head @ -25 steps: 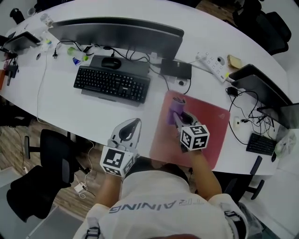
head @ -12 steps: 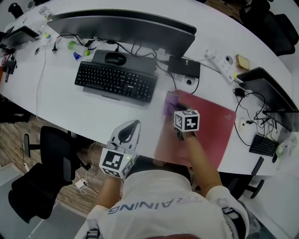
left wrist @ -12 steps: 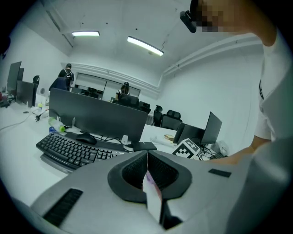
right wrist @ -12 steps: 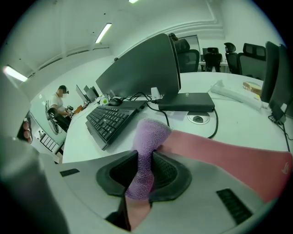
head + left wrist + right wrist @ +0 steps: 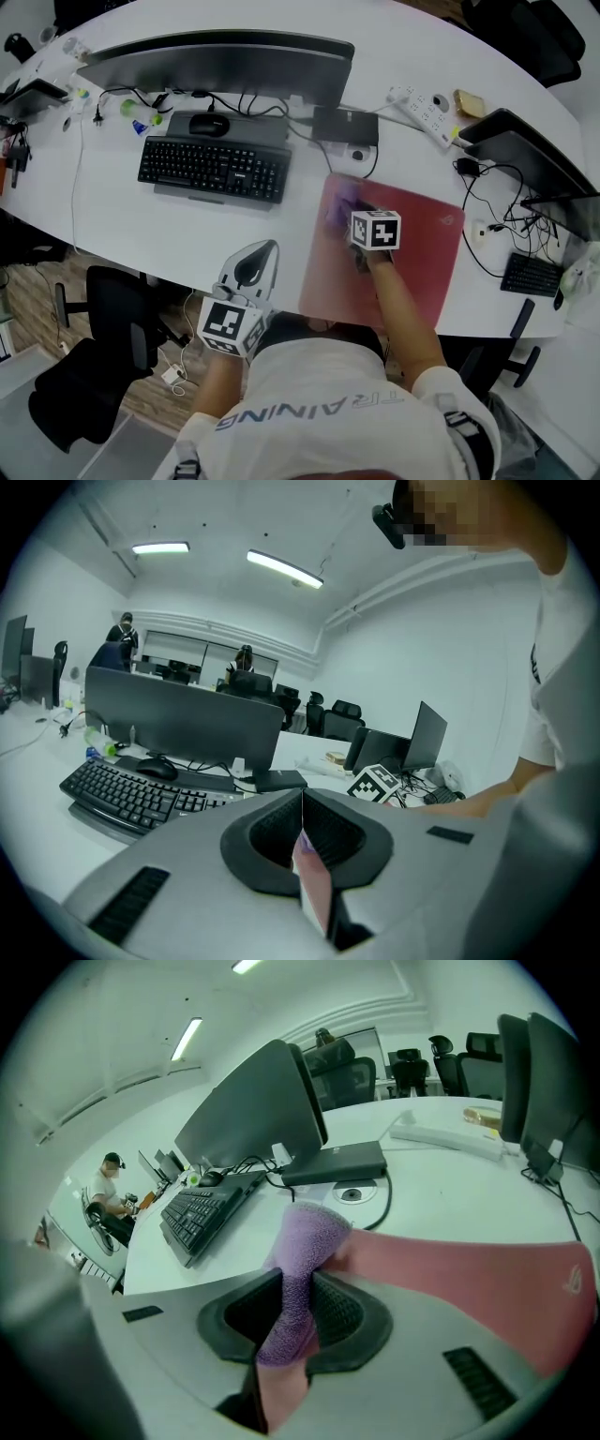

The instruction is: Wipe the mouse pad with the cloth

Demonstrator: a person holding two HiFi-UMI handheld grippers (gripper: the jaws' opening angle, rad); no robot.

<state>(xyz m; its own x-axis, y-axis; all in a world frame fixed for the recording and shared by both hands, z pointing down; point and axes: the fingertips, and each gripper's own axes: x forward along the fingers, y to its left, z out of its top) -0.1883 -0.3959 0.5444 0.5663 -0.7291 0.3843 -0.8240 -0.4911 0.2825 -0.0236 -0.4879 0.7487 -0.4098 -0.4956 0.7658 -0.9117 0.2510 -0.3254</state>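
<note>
A red mouse pad (image 5: 412, 258) lies on the white desk (image 5: 141, 220), right of the keyboard. My right gripper (image 5: 354, 217) is shut on a purple cloth (image 5: 337, 206) and presses it onto the pad's far left corner. In the right gripper view the cloth (image 5: 305, 1269) sticks out between the jaws of the right gripper (image 5: 298, 1288), with the pad (image 5: 469, 1274) spreading to the right. My left gripper (image 5: 262, 253) hangs off the desk's near edge, away from the pad. The left gripper (image 5: 302, 803) has its jaws shut with nothing held.
A black keyboard (image 5: 214, 169), mouse (image 5: 208, 124) and wide monitor (image 5: 216, 61) stand left of the pad. A black box (image 5: 345, 124) with a cable sits just beyond it. A power strip (image 5: 422, 105), second screen (image 5: 525, 159) and cables (image 5: 487, 234) are to the right.
The right gripper has pushed the cloth away from the person, up the pad's left side to its far corner. The left gripper has stayed where it was.
</note>
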